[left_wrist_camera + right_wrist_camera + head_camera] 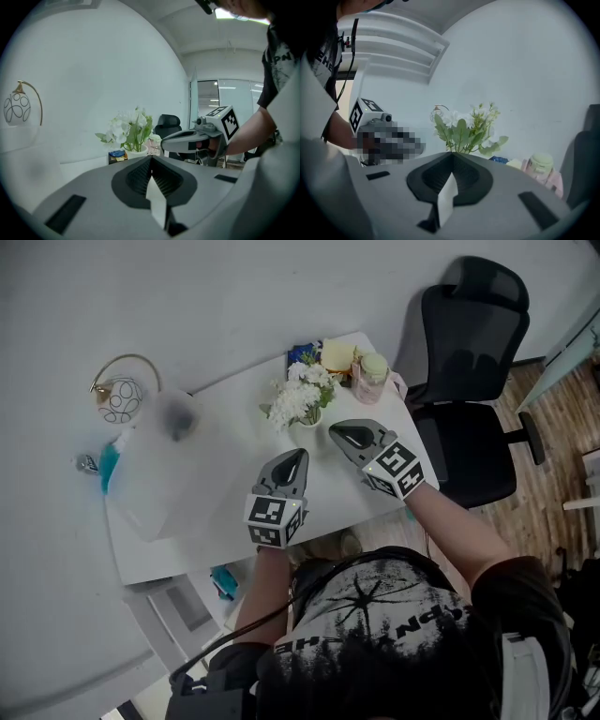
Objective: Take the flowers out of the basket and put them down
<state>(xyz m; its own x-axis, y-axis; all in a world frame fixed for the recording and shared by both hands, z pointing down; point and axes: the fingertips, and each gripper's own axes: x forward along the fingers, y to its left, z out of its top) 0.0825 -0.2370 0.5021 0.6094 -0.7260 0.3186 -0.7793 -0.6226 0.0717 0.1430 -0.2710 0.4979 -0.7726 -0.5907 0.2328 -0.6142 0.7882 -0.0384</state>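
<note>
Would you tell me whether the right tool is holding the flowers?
No: the right tool is shut on nothing, with the flowers standing beyond its tip.

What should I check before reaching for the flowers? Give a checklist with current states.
1. Left gripper open for a grasp: not ok, jaws together, empty.
2. Right gripper open: not ok, jaws together, empty.
3. Flowers upright in pot: ok.
4. Path to flowers free: ok, only bare table ahead of both grippers.
5. Jar clear of flowers: ok, it stands apart on the right.
6. Set-down room: ok, table bare in front of the pot.
</note>
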